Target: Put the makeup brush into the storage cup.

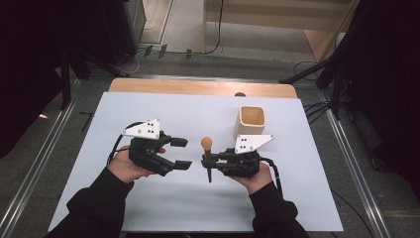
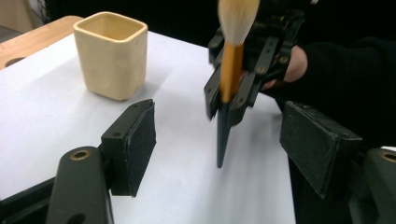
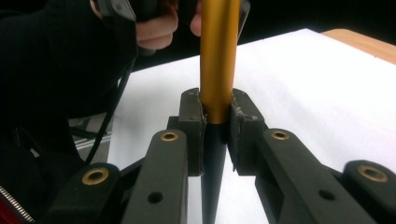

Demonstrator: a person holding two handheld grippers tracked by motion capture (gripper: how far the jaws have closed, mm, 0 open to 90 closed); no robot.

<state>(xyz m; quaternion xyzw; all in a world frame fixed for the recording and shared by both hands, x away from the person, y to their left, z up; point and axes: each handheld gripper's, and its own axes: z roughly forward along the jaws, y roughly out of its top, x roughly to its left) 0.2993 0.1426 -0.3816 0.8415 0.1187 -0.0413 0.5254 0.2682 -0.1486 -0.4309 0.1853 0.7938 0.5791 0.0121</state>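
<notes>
The right gripper [image 1: 204, 161] has its fingers clenched on a makeup brush [image 1: 207, 154], which stands upright near the middle of the tabletop [image 1: 148, 208], slightly toward the near edge; the grip sits where the gold ferrule meets the dark tapering handle, the soft tuft up and the pointed handle end down, just above or on the white surface — which, I cannot tell. The left gripper [image 1: 181, 152] hangs beside it with its fingers released and nothing between them, the brush well clear of its pads [image 2: 137, 144]. A cream square cup [image 1: 251, 122] stands open-mouthed toward the far right corner, apart from both hands.

The brush looks light and stiff along its shaft; the bristle head is soft and would splay or bend if squeezed, so it is no place to grasp. The metal ferrule is smooth and round — likely slippery under flat pads, and the brush could swivel in a loose pinch; the handle below narrows, giving less to hold. The present hold at the ferrule's lower end seems the soundest spot; the cup, probably ceramic, could tip if knocked at its rim.
</notes>
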